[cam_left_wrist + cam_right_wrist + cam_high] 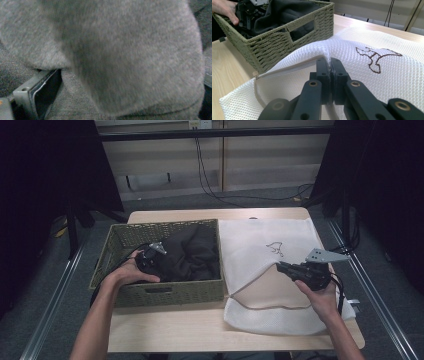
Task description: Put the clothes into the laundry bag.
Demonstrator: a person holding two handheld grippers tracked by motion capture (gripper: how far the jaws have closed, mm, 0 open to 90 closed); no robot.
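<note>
My right gripper (329, 62) pinches the mesh bag's (387, 82) edge at centre frame. My left gripper (150, 256) sits in the basket (165, 295) at left, against the dark cloth (192, 252); I cannot tell its jaw state.

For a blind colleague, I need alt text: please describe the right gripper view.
The right gripper, jaws shut, pinches the top layer of a white mesh laundry bag and holds its zipped mouth open. Behind stands a woven basket with dark cloth inside, on a wooden table.

Pale wooden table (165, 330), black cables (207, 175) on grey floor (45, 315) behind.
</note>
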